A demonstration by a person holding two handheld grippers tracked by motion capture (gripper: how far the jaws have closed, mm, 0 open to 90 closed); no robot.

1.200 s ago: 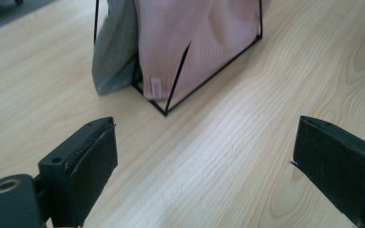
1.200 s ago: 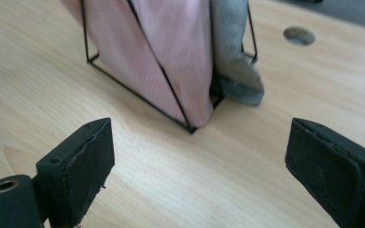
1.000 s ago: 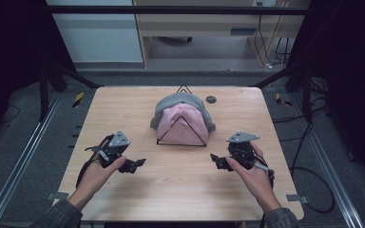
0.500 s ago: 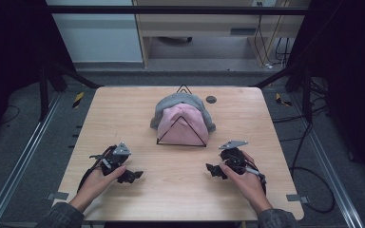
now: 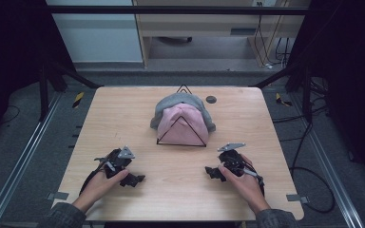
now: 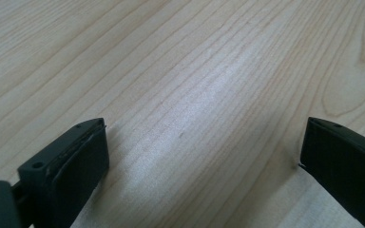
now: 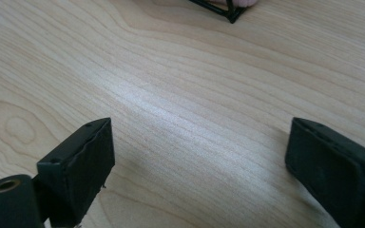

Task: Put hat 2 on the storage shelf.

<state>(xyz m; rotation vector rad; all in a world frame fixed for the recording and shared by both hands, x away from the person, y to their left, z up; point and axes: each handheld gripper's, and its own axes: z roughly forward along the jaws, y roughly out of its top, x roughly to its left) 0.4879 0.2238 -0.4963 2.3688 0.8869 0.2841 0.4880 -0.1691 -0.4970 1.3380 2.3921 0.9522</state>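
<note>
A pink cloth point(image 5: 183, 129) hangs over a black wire frame point(image 5: 184, 88) at the middle of the wooden table point(image 5: 119, 114), with a grey cloth point(image 5: 171, 102) draped behind it. My left gripper point(image 5: 135, 179) point(image 6: 199, 128) rests low on the near left of the table. Its jaws have just been opening and stand open over bare wood. On the near right, my right gripper point(image 5: 212, 172) point(image 7: 199, 126) is also low and open, with nothing between its jaws. A corner of the wire frame point(image 7: 230, 14) shows ahead of it.
A small dark round disc point(image 5: 211, 99) lies on the table behind the cloths, to the right. Metal rails point(image 5: 24, 156) run along the floor on both sides, and cables point(image 5: 313, 175) trail off to the right.
Both hands have sunk toward the tabletop and drawn back nearer the front edge. The cloths and frame have not moved.
</note>
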